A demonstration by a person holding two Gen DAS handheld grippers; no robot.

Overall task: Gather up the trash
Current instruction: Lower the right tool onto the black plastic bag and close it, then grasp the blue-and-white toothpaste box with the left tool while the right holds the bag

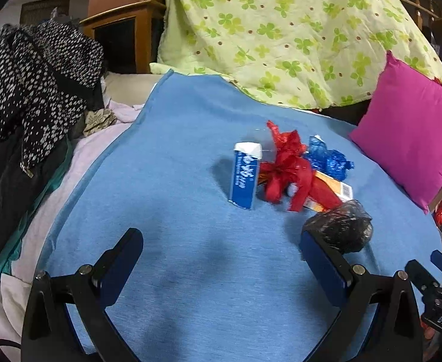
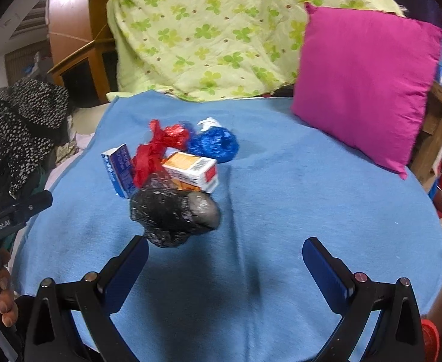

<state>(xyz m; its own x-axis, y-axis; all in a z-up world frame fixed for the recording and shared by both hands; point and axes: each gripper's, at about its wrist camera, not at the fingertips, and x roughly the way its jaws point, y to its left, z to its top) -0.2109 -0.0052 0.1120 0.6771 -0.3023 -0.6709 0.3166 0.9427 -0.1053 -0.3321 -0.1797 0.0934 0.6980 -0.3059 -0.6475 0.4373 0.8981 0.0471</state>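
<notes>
Trash lies on a blue cloth (image 1: 175, 211): an upright blue carton (image 1: 245, 178), a crumpled red wrapper (image 1: 284, 169), a blue wrapper (image 1: 329, 160), an orange-and-white box (image 1: 338, 190) and a black plastic bundle (image 1: 341, 232). My left gripper (image 1: 221, 256) is open and empty; the black bundle sits just beyond its right finger. In the right wrist view the black bundle (image 2: 175, 214) lies just ahead of the left finger of my open, empty right gripper (image 2: 225, 259), with the orange box (image 2: 193, 172), red wrapper (image 2: 157, 150), blue wrapper (image 2: 214, 144) and blue carton (image 2: 119, 169) behind it.
A magenta pillow (image 2: 365, 81) leans at the right. A green floral quilt (image 1: 281, 30) is heaped at the back. Black-and-white spotted clothing (image 1: 33, 84) is piled at the left. A wooden cabinet (image 1: 121, 33) stands behind. The other gripper shows at the right edge of the left wrist view (image 1: 441, 298).
</notes>
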